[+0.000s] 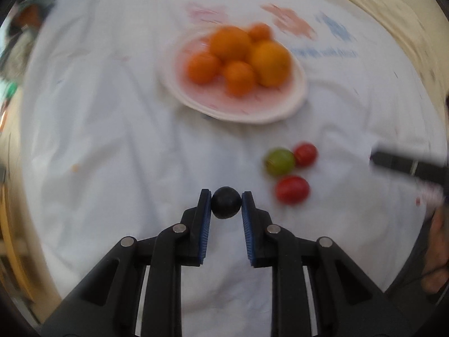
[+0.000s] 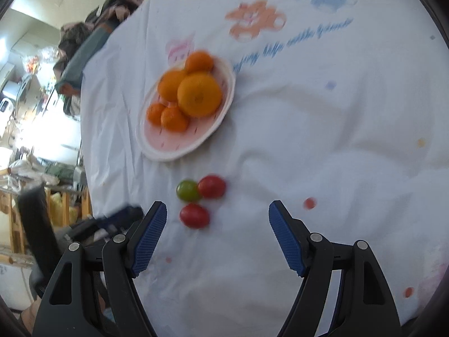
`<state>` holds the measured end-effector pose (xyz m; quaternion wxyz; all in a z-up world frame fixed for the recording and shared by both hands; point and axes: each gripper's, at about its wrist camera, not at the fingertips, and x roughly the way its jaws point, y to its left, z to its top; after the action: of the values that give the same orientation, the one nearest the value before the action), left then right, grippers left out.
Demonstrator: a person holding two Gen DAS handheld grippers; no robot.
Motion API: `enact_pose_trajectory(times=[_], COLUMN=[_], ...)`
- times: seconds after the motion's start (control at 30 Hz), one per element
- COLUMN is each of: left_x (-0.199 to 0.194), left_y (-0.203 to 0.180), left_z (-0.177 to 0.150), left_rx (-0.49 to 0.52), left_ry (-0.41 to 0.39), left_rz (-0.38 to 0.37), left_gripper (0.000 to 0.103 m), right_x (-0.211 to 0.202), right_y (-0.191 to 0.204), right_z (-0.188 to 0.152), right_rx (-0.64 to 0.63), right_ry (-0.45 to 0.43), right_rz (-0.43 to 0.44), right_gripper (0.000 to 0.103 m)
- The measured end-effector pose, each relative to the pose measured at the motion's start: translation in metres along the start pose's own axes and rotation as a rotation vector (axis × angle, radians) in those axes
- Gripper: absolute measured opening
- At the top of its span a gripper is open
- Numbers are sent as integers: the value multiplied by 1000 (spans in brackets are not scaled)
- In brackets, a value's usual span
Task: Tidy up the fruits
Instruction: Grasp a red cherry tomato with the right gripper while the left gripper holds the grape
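Note:
My left gripper (image 1: 226,196) is shut on a small dark round fruit (image 1: 226,202) and holds it above the white cloth. To its right lie a green tomato (image 1: 279,161) and two red tomatoes (image 1: 305,154) (image 1: 291,189). A pink plate (image 1: 280,109) farther back holds several oranges (image 1: 230,43). My right gripper (image 2: 217,210) is open and empty, close above the cloth, with the red tomato (image 2: 194,215) between its fingers, near the left one. The green tomato (image 2: 187,189), the other red tomato (image 2: 212,186) and the plate (image 2: 182,148) of oranges (image 2: 199,95) lie beyond.
A white cloth (image 2: 322,140) with cartoon prints covers the table. The right gripper's dark body (image 1: 407,165) enters the left wrist view at the right edge. A cluttered room and shelves (image 2: 33,112) lie past the table's left edge.

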<state>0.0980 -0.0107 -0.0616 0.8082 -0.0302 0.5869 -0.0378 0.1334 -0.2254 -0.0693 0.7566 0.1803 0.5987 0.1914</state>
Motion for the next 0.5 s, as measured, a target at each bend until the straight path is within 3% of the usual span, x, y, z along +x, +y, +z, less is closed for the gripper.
enact_pose_trajectory(times=[0.2, 0.5], left_x=[-10, -12], left_y=[30, 34], left_z=[8, 15], left_rx=[-105, -111], left_ry=[-25, -48], left_rz=[23, 10], left_gripper=[18, 18], right_x=[36, 86], right_y=[17, 51], right_z=[-5, -14], right_rx=[-44, -218], right_ry=[103, 166], right_rz=[20, -125], right_gripper=[77, 64])
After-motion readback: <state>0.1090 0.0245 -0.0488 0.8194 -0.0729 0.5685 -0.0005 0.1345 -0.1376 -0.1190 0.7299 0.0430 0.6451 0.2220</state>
